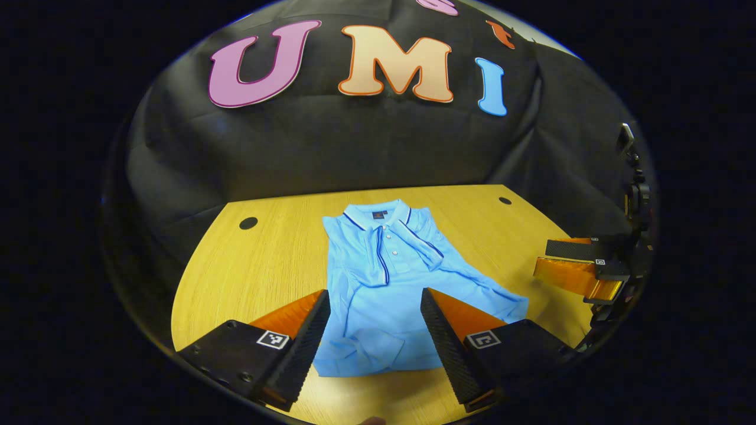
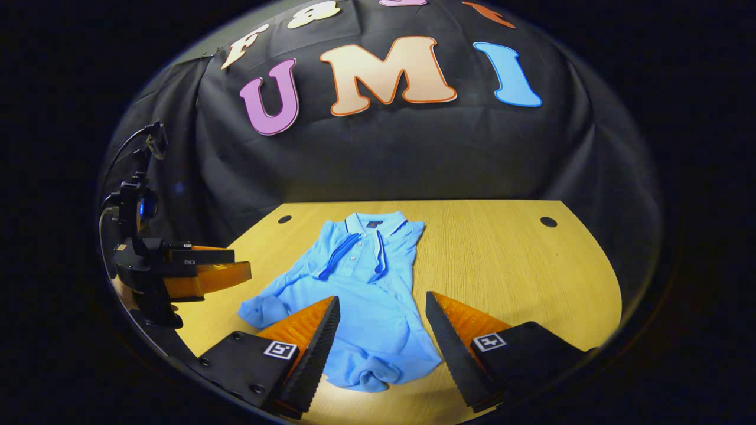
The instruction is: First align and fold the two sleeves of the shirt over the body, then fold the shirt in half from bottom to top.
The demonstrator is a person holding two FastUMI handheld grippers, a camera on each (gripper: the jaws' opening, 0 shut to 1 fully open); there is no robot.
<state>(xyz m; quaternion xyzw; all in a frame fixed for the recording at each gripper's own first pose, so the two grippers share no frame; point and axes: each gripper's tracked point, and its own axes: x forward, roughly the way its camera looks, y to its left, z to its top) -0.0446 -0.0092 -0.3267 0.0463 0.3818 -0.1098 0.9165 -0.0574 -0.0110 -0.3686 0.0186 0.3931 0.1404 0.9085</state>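
Observation:
A light blue polo shirt [image 1: 378,283] lies flat on the wooden table [image 1: 266,265], collar at the far end and hem toward me. Both short sleeves, with dark-trimmed cuffs [image 1: 383,262], lie folded in over the chest. My left gripper [image 1: 375,292] is open, and the shirt's lower half shows between its fingers. My right gripper [image 1: 582,268] sits off to the right over bare wood. In the right gripper view the shirt [image 2: 366,283] lies ahead, its rumpled hem [image 2: 366,372] nearest. The right gripper [image 2: 383,296] is open above that lower part. The left gripper [image 2: 201,271] is at the far left.
The table [image 2: 502,265] has small round holes near its back corners [image 1: 248,223] [image 2: 548,222]. Black cloth walls close off the back and sides. Bare wood lies on both sides of the shirt, wider on the right in the right gripper view.

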